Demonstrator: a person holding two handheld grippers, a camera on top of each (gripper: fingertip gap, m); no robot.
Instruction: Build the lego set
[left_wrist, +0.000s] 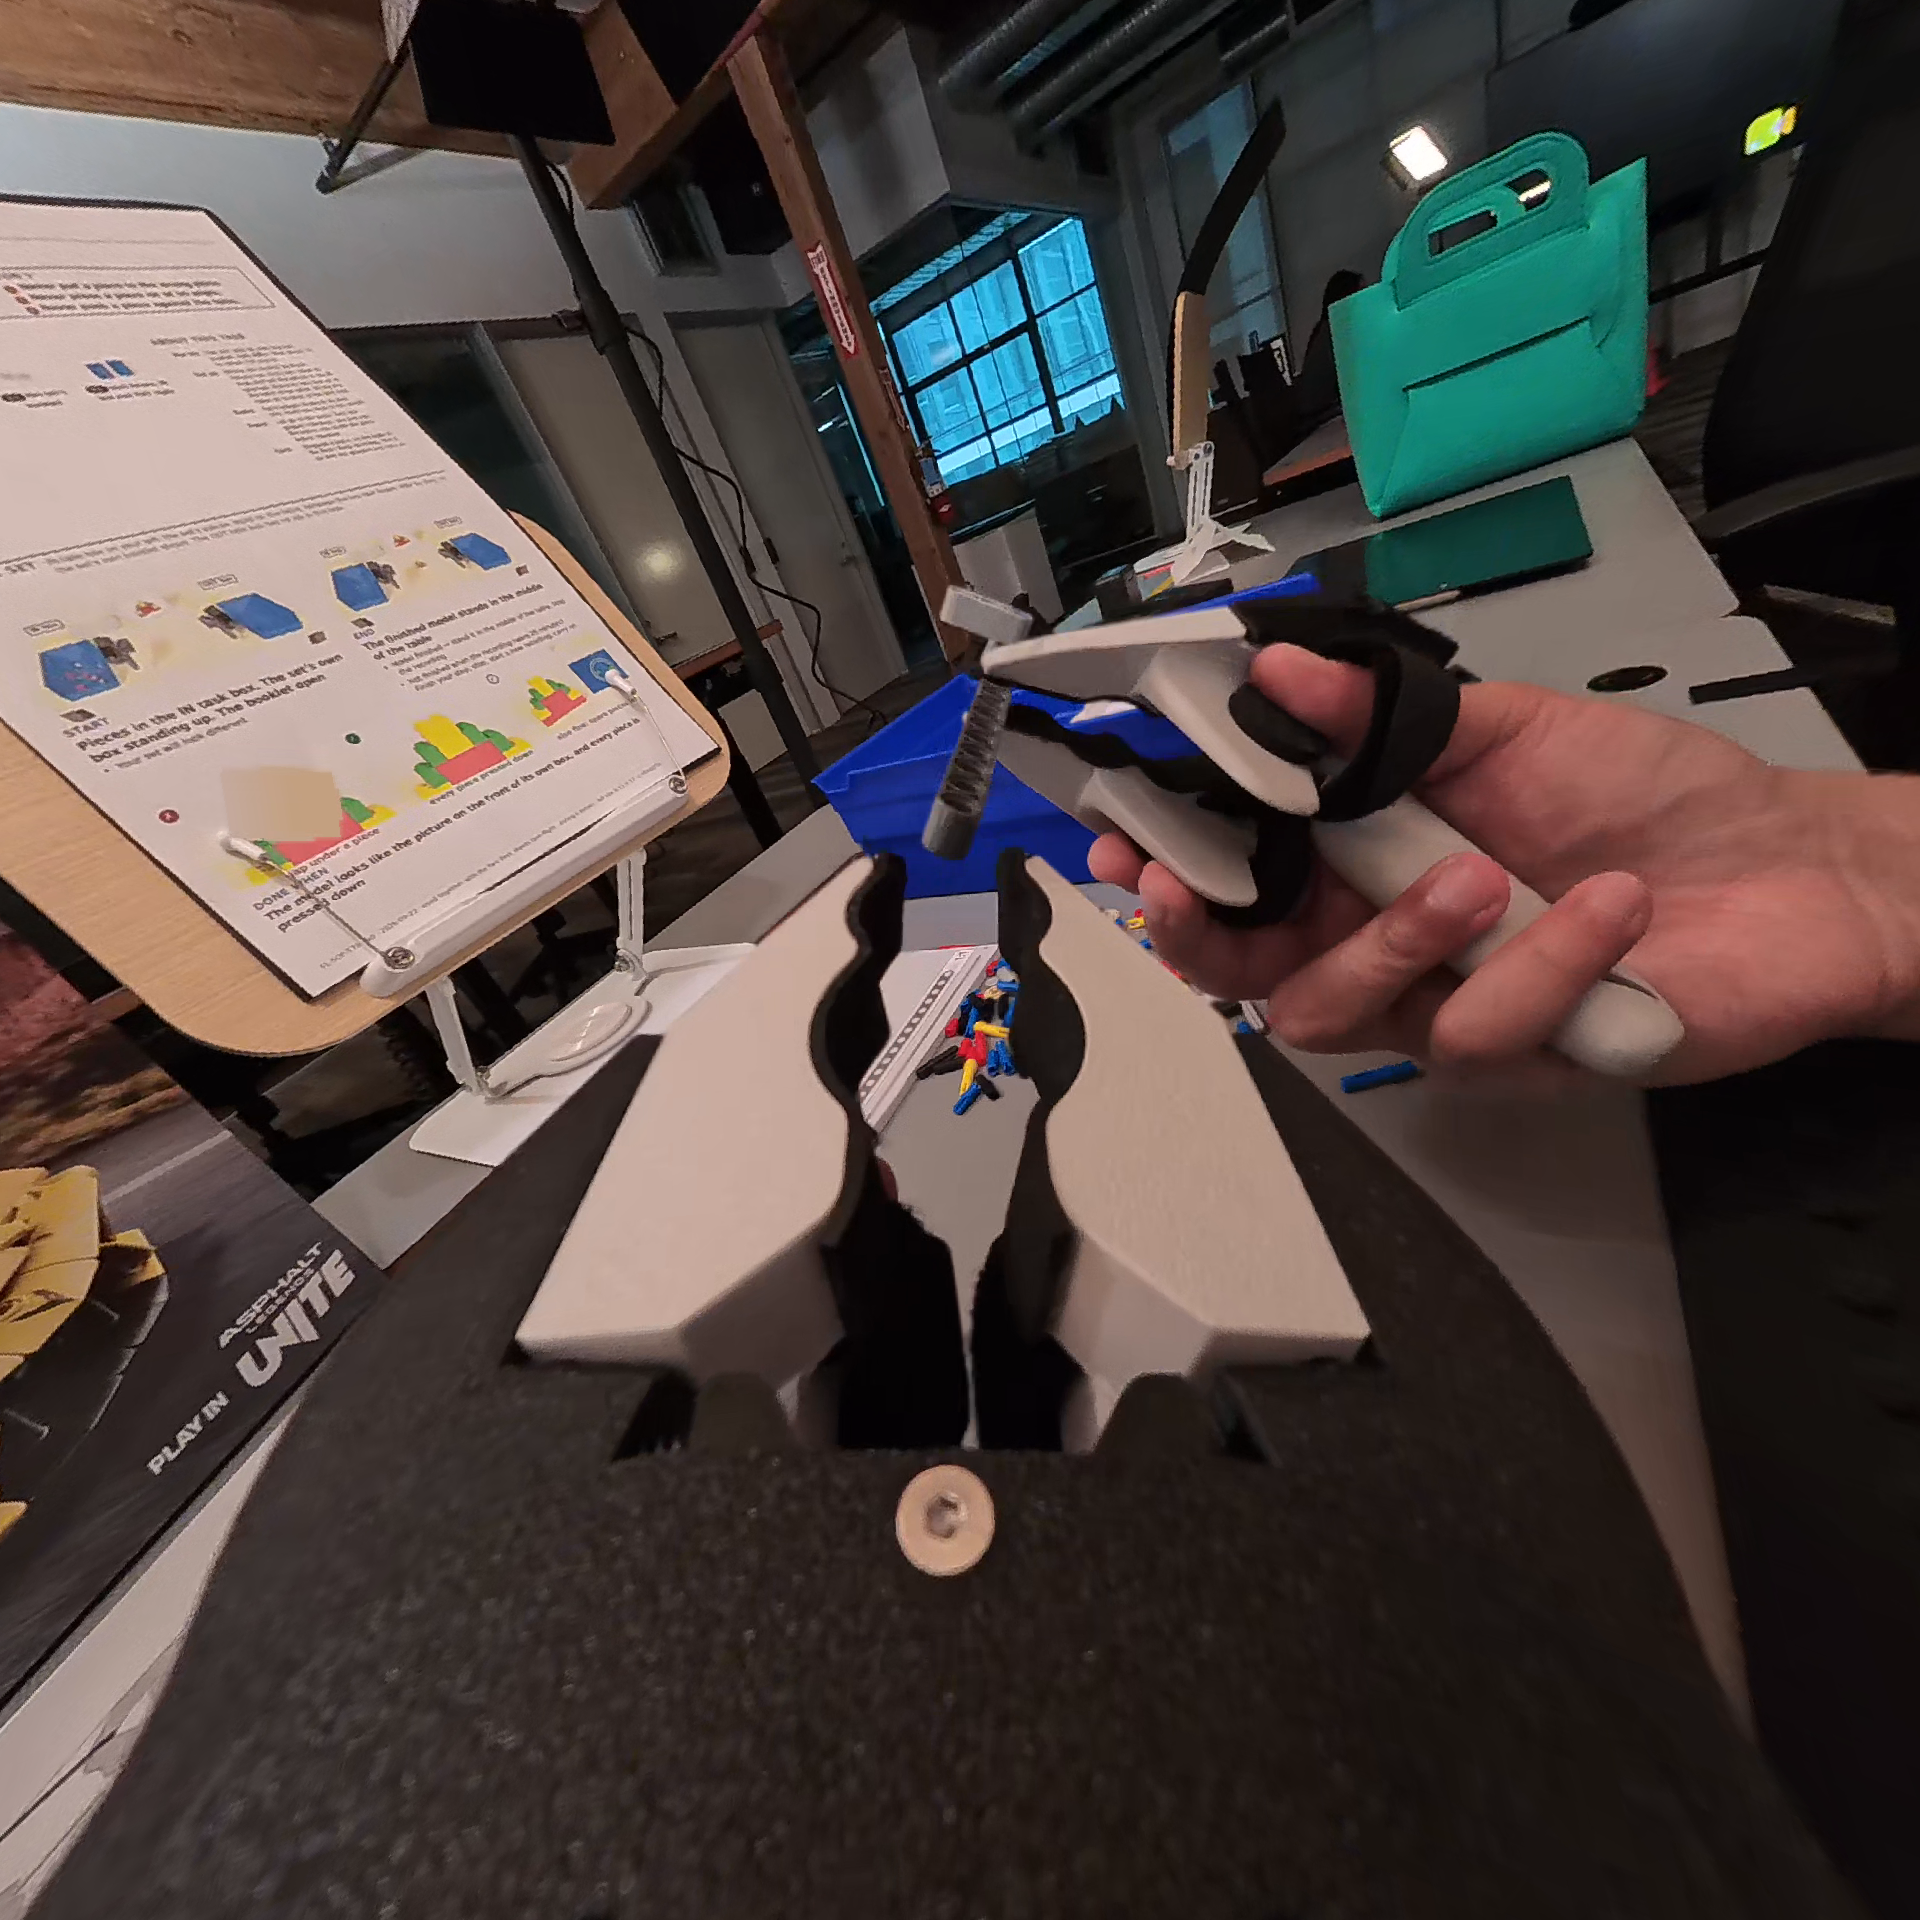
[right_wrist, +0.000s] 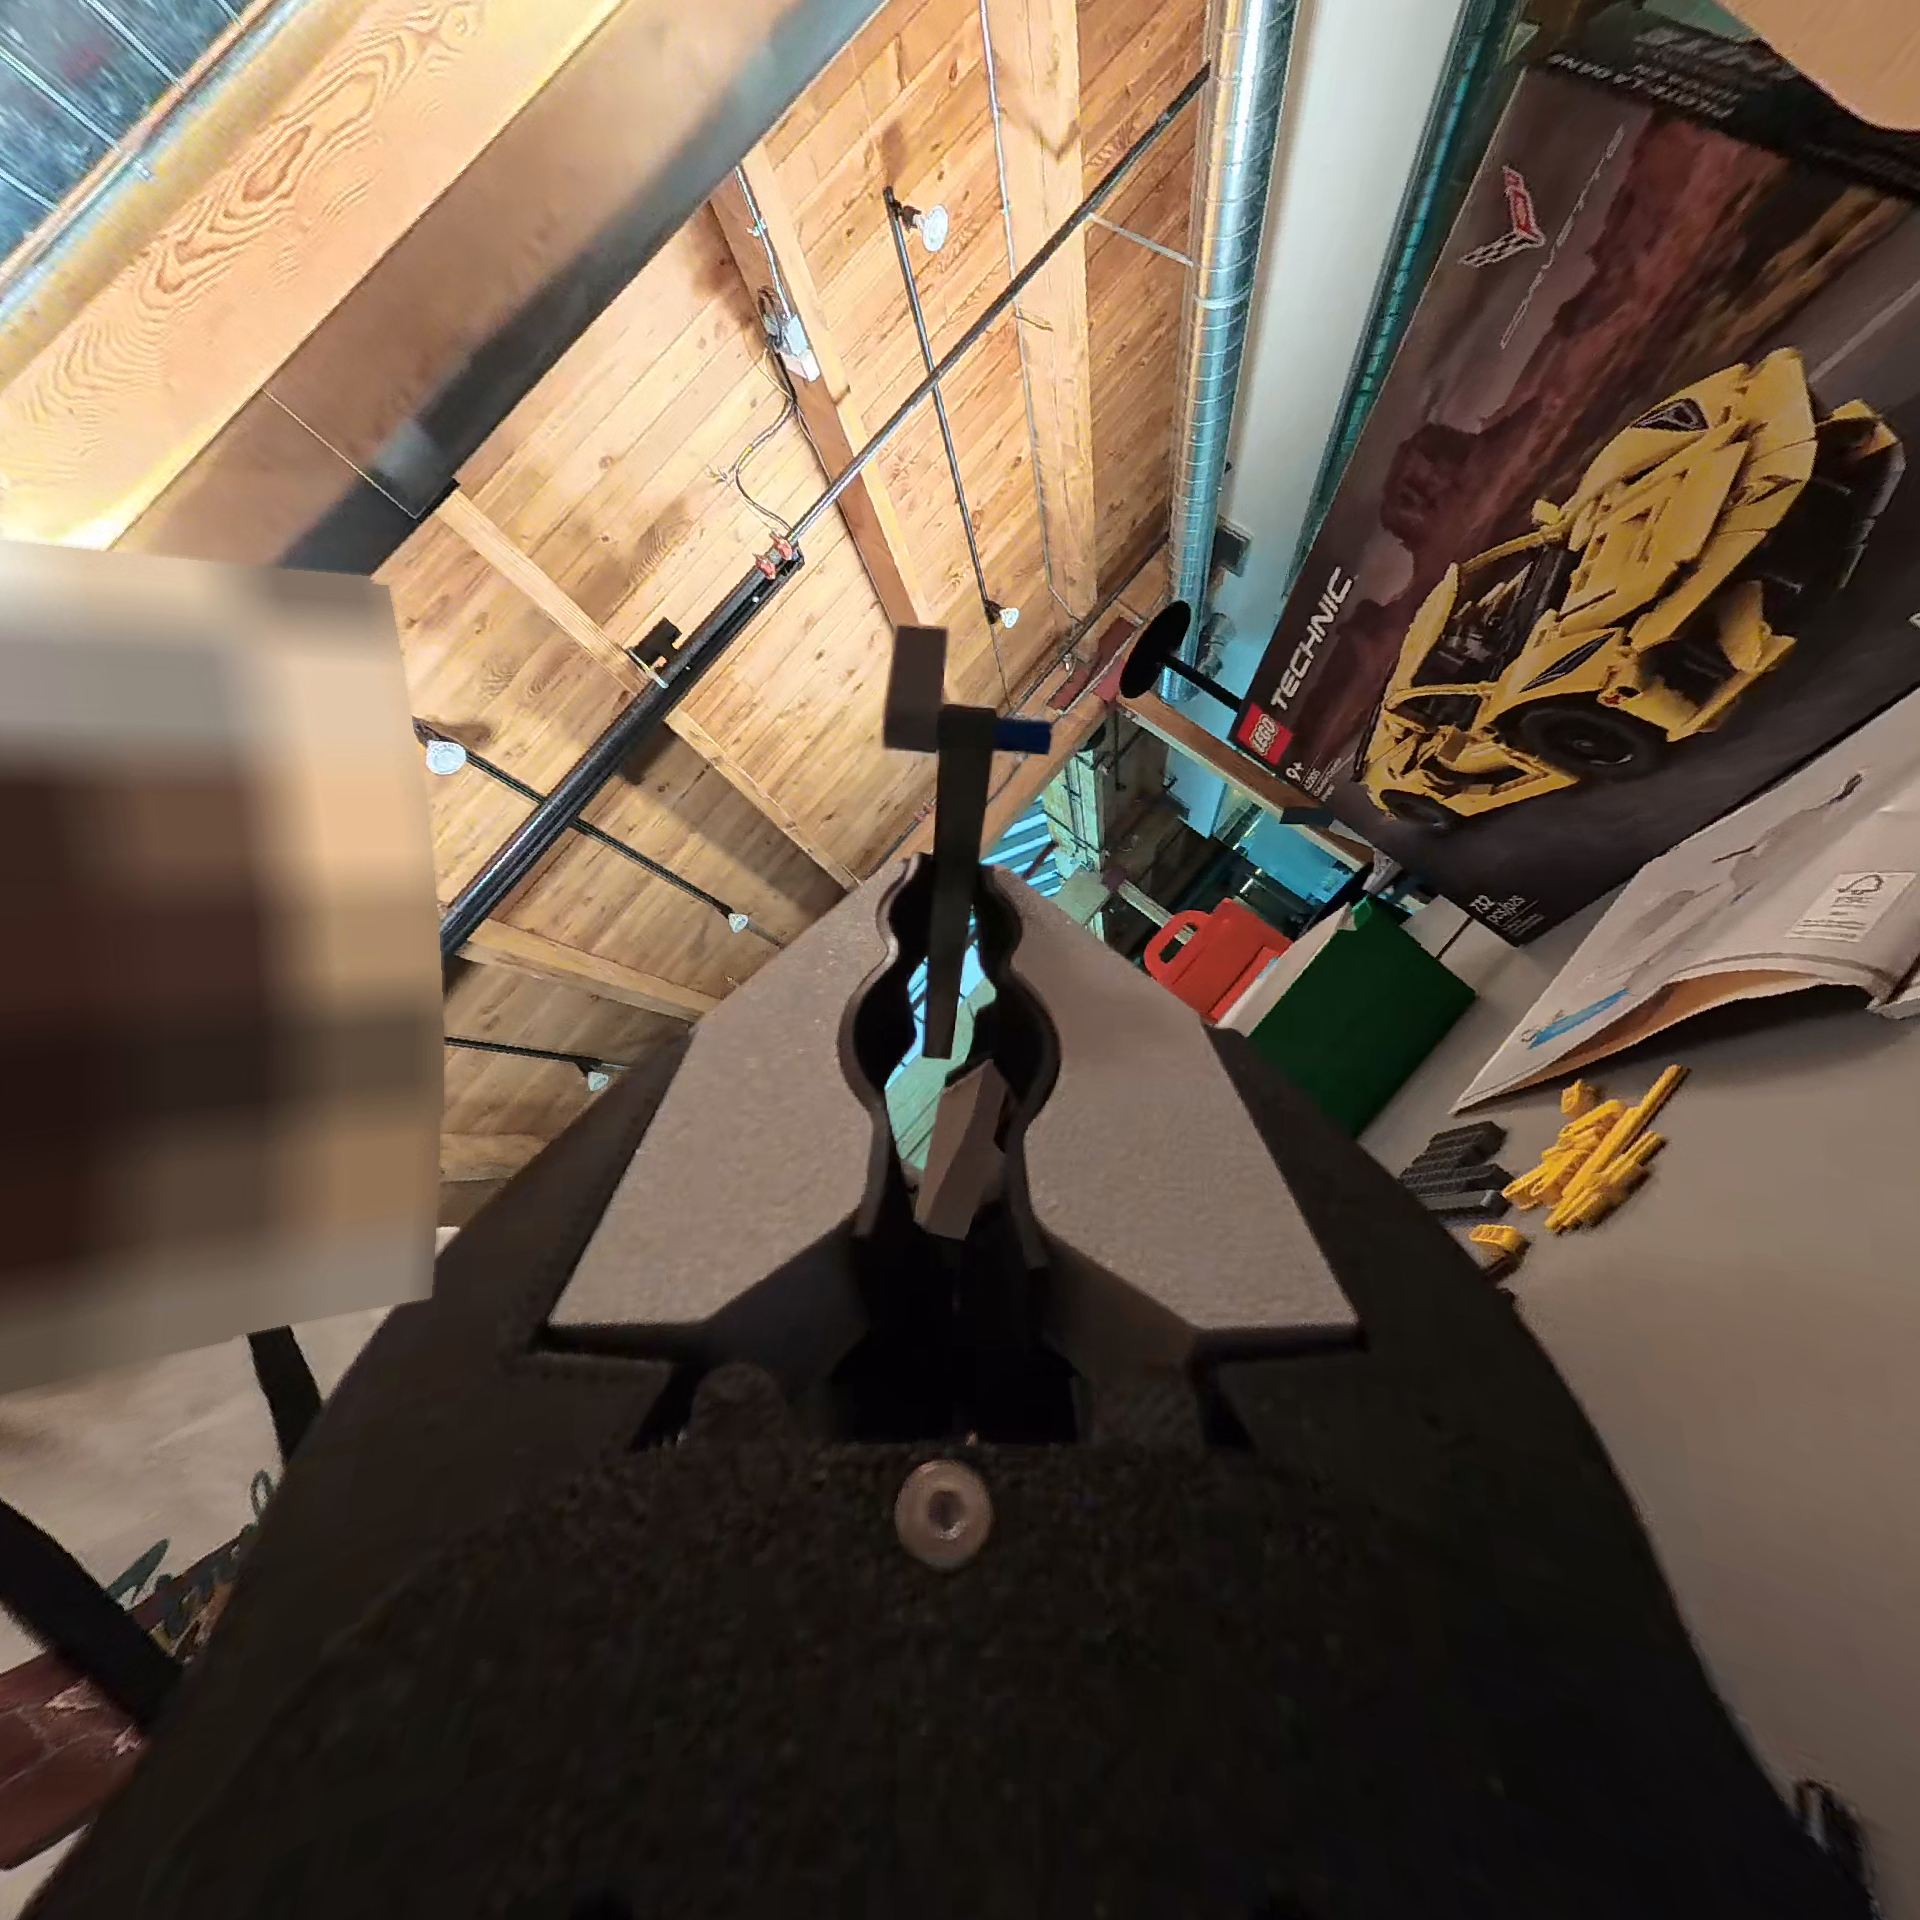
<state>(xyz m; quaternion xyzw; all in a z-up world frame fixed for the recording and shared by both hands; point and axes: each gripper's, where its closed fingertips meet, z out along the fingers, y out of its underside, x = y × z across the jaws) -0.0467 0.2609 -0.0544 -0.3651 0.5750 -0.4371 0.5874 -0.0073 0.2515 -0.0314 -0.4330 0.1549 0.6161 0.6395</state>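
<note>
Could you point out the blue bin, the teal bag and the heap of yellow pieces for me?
blue bin (left_wrist: 902, 798): left wrist view, its front wall.
teal bag (left_wrist: 1496, 384): left wrist view, its front panel.
yellow pieces (right_wrist: 1584, 1158): right wrist view, middle of the heap.

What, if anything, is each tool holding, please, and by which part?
The right tool grips a small grey-and-black lego assembly around its middle; the left tool holds nothing.

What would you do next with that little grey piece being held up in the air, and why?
Probably bring the empty left gripper, whose jaws stand apart, up to steady the free end of the small grey and black assembly. The right gripper holds it aloft, well above the loose pieces on the table, so nothing can be added yet.
</note>
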